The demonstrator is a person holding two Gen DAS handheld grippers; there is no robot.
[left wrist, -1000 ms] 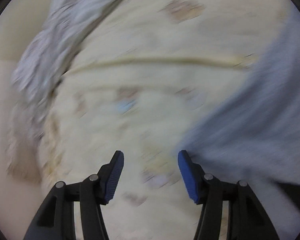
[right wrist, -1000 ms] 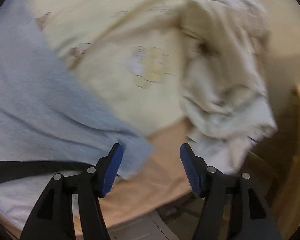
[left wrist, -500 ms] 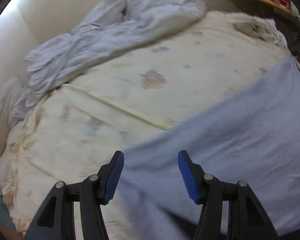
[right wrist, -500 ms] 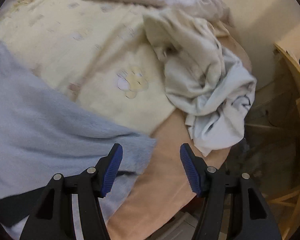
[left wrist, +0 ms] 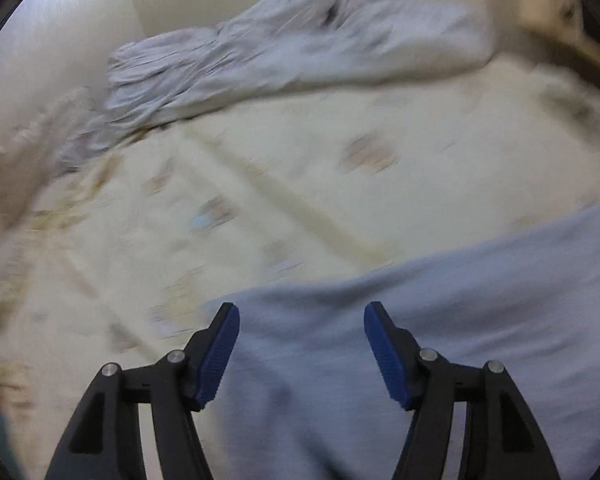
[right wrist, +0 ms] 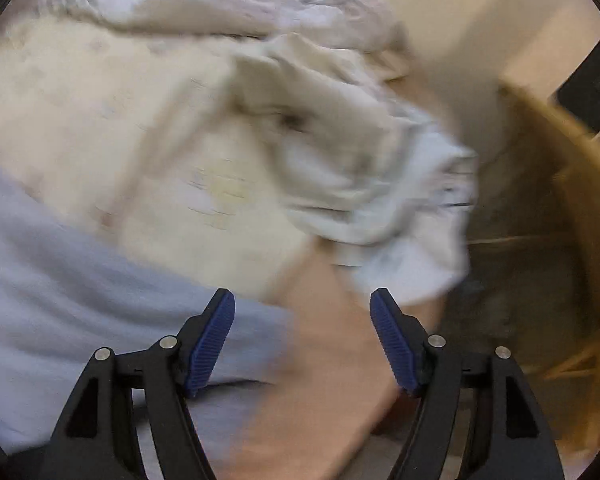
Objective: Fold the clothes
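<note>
A light blue garment (left wrist: 440,320) lies spread flat on a cream patterned bedspread (left wrist: 300,168). My left gripper (left wrist: 302,316) hovers over the garment's left edge; its jaws are opening and the pads press on nothing. In the right wrist view the same blue garment (right wrist: 80,300) fills the lower left, its right corner below the gripper. My right gripper (right wrist: 302,300) is above that corner and the peach sheet (right wrist: 332,360); its jaws are opening too, with nothing gripped. Both views are motion-blurred.
A rumpled grey-white duvet (left wrist: 280,52) is heaped along the wall at the bed's far side. A pile of crumpled white clothes (right wrist: 360,168) lies at the bed's right edge. Wooden furniture (right wrist: 560,184) stands beyond that edge.
Both grippers' jaws have spread wider. The left view swung so that the blue garment came under the left gripper. Both views have rolled.
</note>
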